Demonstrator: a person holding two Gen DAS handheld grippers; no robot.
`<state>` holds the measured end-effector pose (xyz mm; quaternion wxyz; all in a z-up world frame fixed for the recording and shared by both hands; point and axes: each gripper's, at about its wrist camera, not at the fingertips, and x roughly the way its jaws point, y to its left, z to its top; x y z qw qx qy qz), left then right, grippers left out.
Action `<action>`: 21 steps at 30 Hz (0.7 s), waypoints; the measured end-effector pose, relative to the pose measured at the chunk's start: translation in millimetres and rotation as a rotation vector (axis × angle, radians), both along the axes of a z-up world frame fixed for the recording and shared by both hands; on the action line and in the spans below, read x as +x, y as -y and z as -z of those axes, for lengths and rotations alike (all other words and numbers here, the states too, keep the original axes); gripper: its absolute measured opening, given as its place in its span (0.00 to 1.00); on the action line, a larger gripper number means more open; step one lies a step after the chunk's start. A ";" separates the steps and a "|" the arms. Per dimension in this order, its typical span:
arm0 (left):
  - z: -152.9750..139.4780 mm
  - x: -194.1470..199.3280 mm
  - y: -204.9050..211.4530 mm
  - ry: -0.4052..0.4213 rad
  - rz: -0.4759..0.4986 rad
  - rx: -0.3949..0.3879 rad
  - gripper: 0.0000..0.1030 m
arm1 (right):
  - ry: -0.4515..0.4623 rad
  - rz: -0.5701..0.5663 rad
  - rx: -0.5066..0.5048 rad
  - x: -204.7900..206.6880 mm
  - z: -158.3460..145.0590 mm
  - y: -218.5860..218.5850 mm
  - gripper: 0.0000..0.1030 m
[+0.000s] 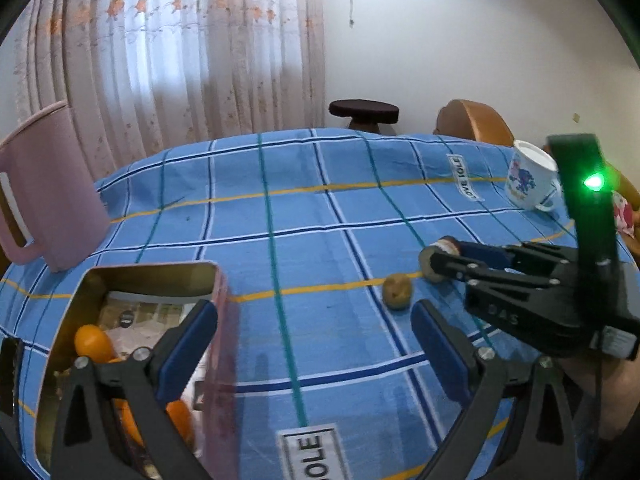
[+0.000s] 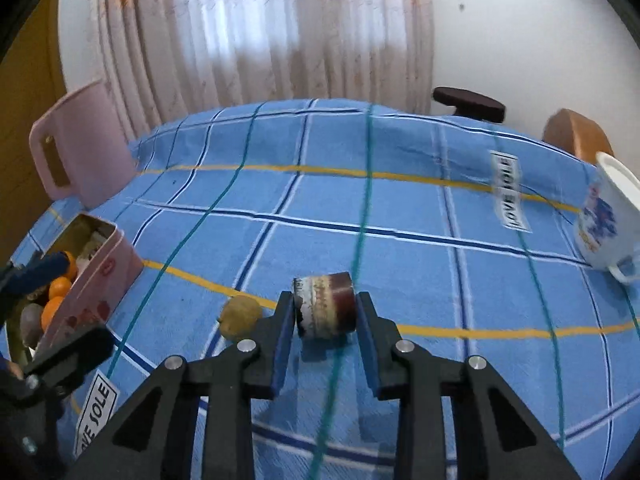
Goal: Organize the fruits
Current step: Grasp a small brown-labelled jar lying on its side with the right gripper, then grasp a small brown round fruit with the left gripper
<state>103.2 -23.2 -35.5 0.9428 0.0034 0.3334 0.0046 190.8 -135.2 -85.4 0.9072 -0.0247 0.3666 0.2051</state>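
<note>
**Right tongs closed on cylinder; left tongs open beside tin**

The right tongs [image 2: 324, 312] grip a short brown-and-cream banded cylinder [image 2: 325, 306], one blue pad on each end face. The cylinder sits low over the blue checked tablecloth [image 1: 312, 216] covering the table. Whether it touches the cloth cannot be told.

A small round yellow-brown fruit [image 2: 240, 317] lies on the cloth just left of the right tongs, apart from the cylinder. It is the nearest obstacle on that side.

The left tongs [image 1: 316, 340] stand wide open and hold nothing. Their left finger [image 1: 188, 344] overlaps the right rim of the open pink rectangular metal tin [image 1: 220, 292] at the near left. The tin contains round orange fruits [image 1: 93, 343] and printed paper.

A tall pink plastic jug [image 1: 52, 188] stands at the far left, behind the tin. A white mug with a blue print [image 1: 528, 178] stands at the far right. A dark round stool [image 1: 363, 111] sits beyond the table, before the pale curtain [image 1: 180, 60].
</note>
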 end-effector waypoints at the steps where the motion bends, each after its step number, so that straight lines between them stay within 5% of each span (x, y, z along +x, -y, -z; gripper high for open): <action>1: 0.8 1.2 3.6 -0.003 0.008 0.004 0.97 | 0.002 0.013 0.005 -1.9 0.0 4.7 0.31; 8: 15.8 23.8 25.6 -0.057 0.074 0.013 0.93 | 0.038 0.087 0.065 -16.0 -5.5 33.3 0.31; 14: 29.2 49.3 34.5 -0.129 0.084 -0.034 0.69 | 0.049 0.089 0.062 -18.1 -6.9 32.7 0.31; 17: 32.4 56.4 42.0 -0.145 0.103 -0.043 0.66 | 0.055 0.099 0.069 -19.6 -7.2 35.2 0.31; 21: 39.2 71.0 42.1 -0.187 0.111 -0.084 0.37 | 0.052 0.093 0.064 -19.3 -7.0 34.1 0.31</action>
